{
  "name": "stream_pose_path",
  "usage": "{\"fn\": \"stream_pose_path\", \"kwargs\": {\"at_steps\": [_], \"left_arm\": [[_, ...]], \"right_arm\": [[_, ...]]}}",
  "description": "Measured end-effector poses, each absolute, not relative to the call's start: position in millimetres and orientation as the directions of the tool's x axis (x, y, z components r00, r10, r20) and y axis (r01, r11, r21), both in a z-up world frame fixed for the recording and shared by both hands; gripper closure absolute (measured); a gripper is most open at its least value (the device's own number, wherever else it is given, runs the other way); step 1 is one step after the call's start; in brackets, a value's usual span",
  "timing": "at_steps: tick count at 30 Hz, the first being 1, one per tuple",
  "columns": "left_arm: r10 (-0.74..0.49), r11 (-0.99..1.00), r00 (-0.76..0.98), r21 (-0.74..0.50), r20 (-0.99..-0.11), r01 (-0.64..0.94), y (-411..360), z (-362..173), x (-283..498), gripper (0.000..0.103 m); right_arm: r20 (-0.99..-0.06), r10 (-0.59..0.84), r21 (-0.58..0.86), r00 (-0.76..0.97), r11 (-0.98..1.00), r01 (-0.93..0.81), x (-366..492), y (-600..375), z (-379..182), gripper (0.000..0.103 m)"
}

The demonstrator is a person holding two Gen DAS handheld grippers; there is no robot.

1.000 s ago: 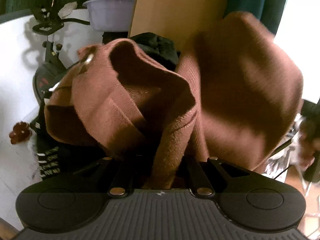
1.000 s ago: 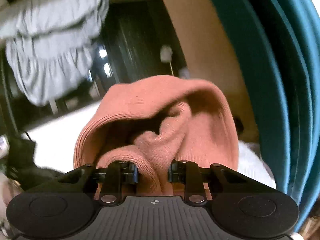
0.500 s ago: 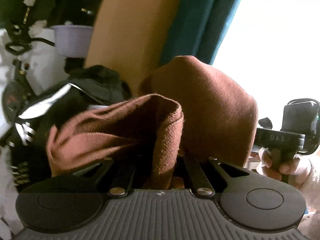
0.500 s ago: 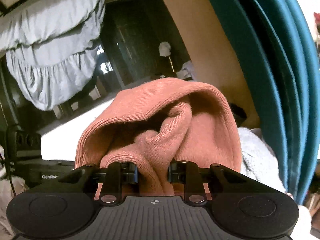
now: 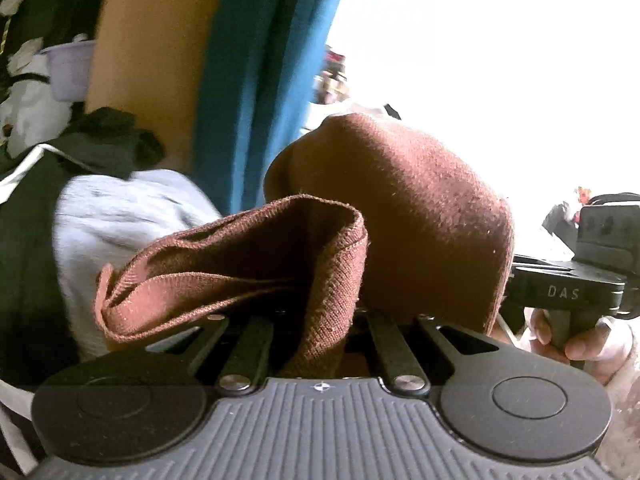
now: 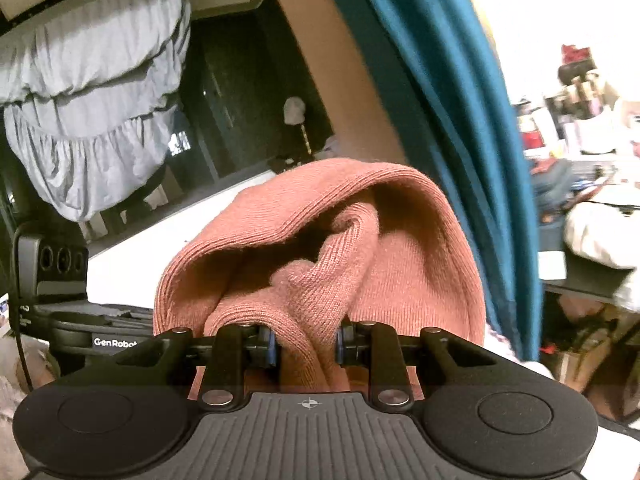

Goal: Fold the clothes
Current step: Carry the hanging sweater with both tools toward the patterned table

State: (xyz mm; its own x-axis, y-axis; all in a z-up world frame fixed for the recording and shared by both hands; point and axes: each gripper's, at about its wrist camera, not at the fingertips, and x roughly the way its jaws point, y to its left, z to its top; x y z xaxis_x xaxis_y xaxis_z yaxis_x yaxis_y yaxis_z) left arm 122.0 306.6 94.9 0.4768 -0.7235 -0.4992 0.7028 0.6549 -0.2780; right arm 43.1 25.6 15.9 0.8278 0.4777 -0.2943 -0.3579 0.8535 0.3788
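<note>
- Left gripper (image 5: 316, 320) pinches brown knit sweater (image 5: 400, 216); right gripper (image 6: 306, 340) likewise.
- "DAS" legible on right gripper; "GenRobot" on left.
- Teal curtain (image 6: 452, 120) beyond fingers.

A teal curtain (image 6: 452, 120) hangs beside a tan wall (image 5: 152, 60) and bright window (image 5: 480, 40).
</note>
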Motion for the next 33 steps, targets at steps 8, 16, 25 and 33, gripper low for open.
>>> {"fn": "stream_pose_path", "kwargs": {"at_steps": [8, 16, 25, 33], "left_arm": [[-0.694, 0.645, 0.471, -0.181, -0.544, 0.742, 153.8, 96.6, -25.0, 0.095], [-0.768, 0.502, 0.303, -0.236, -0.564, 0.832, 5.1, 103.6, -103.2, 0.095], [-0.851, 0.319, 0.156, -0.258, -0.502, 0.912, -110.6, 99.7, -150.7, 0.095], [-0.868, 0.244, 0.067, -0.307, -0.492, 0.92, -205.4, 78.5, -130.2, 0.096]], "right_arm": [[-0.222, 0.433, 0.407, 0.874, 0.856, -0.32, -129.8, -126.8, -1.0, 0.08], [-0.223, 0.245, 0.362, 0.944, 0.92, -0.153, -272.5, -255.5, 23.1, 0.08], [-0.23, 0.032, 0.279, 0.973, 0.96, 0.034, -363.2, -350.6, 44.1, 0.08], [-0.26, -0.064, 0.254, 0.963, 0.958, 0.132, -371.1, -442.7, 42.7, 0.08]]}}
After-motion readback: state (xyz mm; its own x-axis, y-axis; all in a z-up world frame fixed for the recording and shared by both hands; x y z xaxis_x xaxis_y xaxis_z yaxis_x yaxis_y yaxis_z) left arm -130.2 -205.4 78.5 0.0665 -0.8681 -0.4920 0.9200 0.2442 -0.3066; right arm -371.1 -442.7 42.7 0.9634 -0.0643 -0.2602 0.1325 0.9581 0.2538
